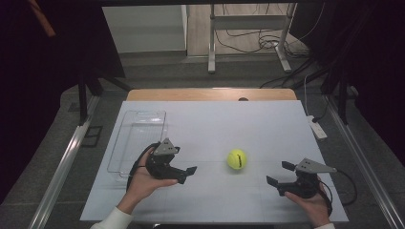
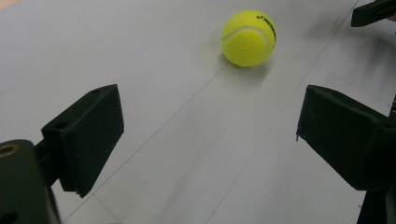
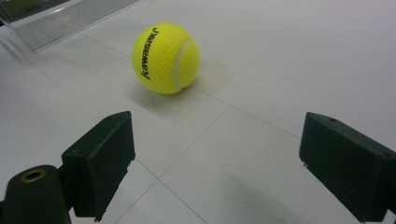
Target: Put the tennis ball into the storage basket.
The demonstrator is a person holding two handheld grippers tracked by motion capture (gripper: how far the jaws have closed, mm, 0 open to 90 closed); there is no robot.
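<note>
Your tennis ball (image 1: pixel 237 159) sits on the white table (image 1: pixel 215 124), just right of centre in the high view, resting free with nothing touching it. It's between your two grippers, a bit closer to the left one.

Left gripper (image 1: pixel 187 174): lower left of centre in the high view, held in your left hand (image 1: pixel 143 179), pointing right toward the ball. Jaws released, nothing between them. In the left gripper view the ball (image 2: pixel 248 38) is in the upper middle, well ahead of the jaws and apart from both (the tip of your other gripper pokes in at the upper right corner there).

Right gripper (image 1: pixel 280 173): lower right in the high view, in your right hand (image 1: pixel 313 202), pointing left. Jaws also spread wide, empty. In the right gripper view the ball (image 3: pixel 166 58) is upper left of centre, ahead of the jaws, black lettering on its side facing the camera.

Clear tray (image 1: pixel 138 138) lies at the left side of the table, above your left hand; its edge (image 3: pixel 60 18) shows in the upper left corner of the right gripper view.
</note>
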